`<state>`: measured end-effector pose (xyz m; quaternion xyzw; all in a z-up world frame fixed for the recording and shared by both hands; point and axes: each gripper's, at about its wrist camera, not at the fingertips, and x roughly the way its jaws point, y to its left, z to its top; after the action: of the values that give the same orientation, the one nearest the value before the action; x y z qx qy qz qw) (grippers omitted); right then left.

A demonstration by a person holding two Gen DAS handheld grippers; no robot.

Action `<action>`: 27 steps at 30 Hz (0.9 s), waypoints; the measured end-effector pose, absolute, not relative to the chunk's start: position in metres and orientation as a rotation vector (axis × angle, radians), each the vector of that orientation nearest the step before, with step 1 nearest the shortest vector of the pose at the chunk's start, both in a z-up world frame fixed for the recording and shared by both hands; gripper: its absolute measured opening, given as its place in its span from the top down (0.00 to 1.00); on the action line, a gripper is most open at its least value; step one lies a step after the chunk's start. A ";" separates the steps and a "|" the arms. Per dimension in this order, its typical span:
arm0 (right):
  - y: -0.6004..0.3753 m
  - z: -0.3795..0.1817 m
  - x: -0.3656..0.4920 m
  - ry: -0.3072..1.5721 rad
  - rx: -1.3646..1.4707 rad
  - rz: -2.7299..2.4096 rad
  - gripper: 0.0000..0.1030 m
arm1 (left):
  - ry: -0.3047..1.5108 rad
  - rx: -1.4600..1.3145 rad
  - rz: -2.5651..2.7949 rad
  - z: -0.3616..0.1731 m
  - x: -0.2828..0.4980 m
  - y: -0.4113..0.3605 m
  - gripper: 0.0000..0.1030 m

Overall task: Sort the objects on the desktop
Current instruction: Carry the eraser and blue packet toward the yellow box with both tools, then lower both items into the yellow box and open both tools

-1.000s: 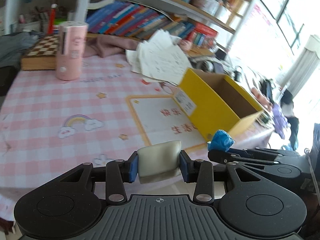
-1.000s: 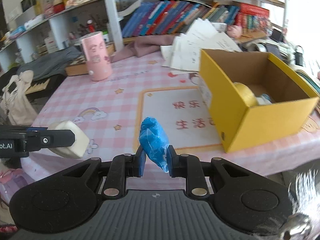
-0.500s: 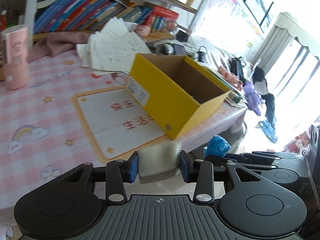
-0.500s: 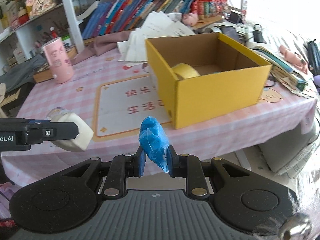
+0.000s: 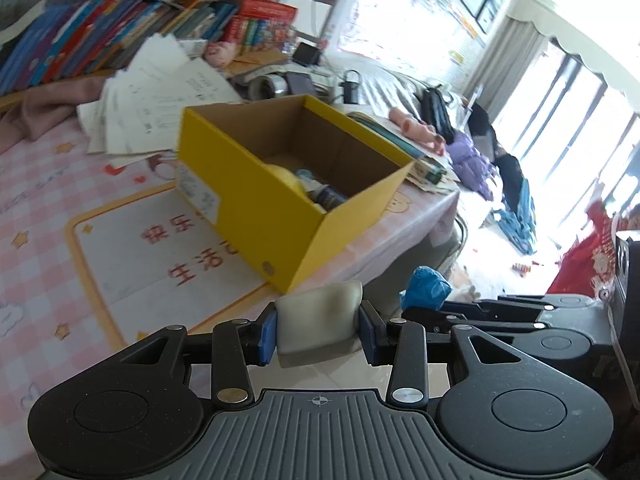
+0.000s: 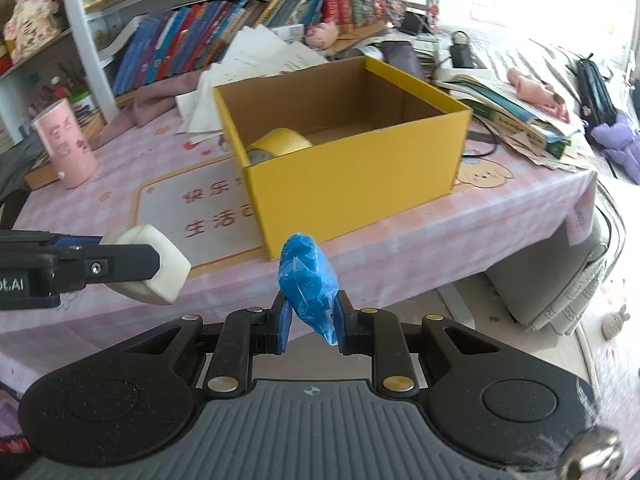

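Blue plastic-wrapped bundle stands upright, clamped in the right gripper fingers; left gripper fingers squeeze a white block.

Two grippers: left gripper, right gripper. One white block, one blue plastic bundle, one yellow box holding one yellow tape roll, and left of the box one pink cup.

Yellow box, brown cardboard inside, yellow tape roll in it. Tabletop cloth pink-and-white check with stars; white mat on it, orange border, red characters. Left claw black, blue pads, on off-white block. Right claw black, on blue plastic bag. Pink cup far left.
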<state>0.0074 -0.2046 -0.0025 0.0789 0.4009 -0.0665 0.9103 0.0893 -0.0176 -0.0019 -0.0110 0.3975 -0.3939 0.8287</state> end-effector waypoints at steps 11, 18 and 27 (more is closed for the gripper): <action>-0.235 0.009 0.024 0.726 0.135 -0.164 0.80 | 0.706 0.040 -0.868 0.021 0.100 -0.053 0.63; -0.255 0.023 0.058 0.609 0.049 -0.116 0.80 | 0.631 0.025 -0.829 0.035 0.126 -0.077 0.63; -0.281 0.015 0.137 0.625 -0.038 0.033 0.80 | 0.647 0.061 -0.700 0.036 0.181 -0.118 0.63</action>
<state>0.1369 -0.2810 0.0148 -0.0186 0.3076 0.0161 0.9512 0.1809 -0.1182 0.0364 0.0291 0.3111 -0.3370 0.8881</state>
